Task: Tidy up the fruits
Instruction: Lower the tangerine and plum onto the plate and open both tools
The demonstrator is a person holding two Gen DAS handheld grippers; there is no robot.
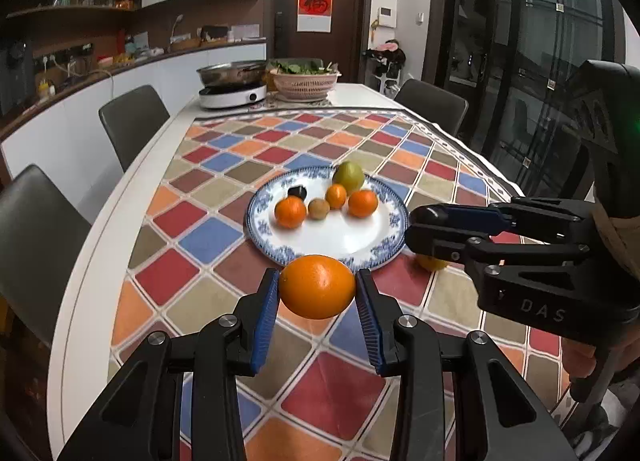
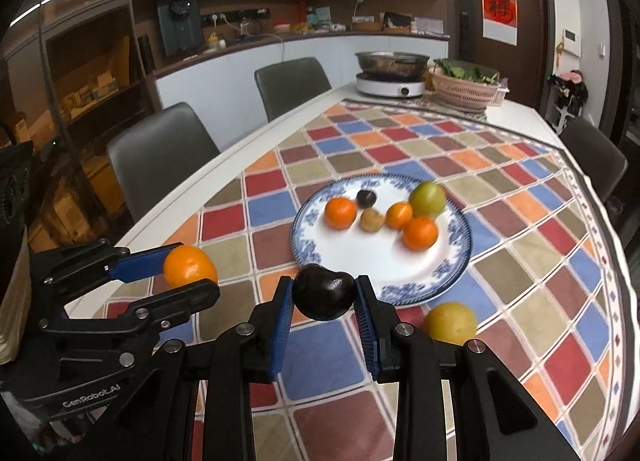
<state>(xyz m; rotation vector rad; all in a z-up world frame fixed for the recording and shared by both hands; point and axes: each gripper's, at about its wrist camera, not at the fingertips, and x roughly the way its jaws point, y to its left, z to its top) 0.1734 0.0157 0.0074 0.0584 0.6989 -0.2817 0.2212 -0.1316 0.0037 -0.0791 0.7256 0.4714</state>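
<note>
Left wrist view: left gripper [image 1: 317,288] has its blue pads closed against both sides of an orange [image 1: 317,287], held just short of the plate's [image 1: 394,217] near rim, above the checked cloth [image 1: 208,237]. Right wrist view: right gripper [image 2: 324,293] is clamped the same way on a dark plum [image 2: 325,291], also at the near rim. Both fruits look lifted clear of the cloth, judging by the gap beneath them.

Plate already carries three small oranges, a green fruit [image 1: 349,177], a brownish kiwi-like fruit [image 1: 318,208] and a small dark fruit [image 1: 297,192], all bunched toward the far half. Near half is bare white. One yellow fruit [image 2: 450,323] lies on the cloth just beside the plate's near-right rim, not yet collected.

Step in hand, likely: carry both fruits over the rim and set them down on the bare near half. Doing it well: keep the two grippers apart since they sit close side by side; lower until the fruit touches the plate before opening, as round fruit will roll; release on the flat centre, not the sloped rim; avoid nudging the cluster. Plum is dark and glossy, possibly slippery, so the grip should hold firm until contact.
</note>
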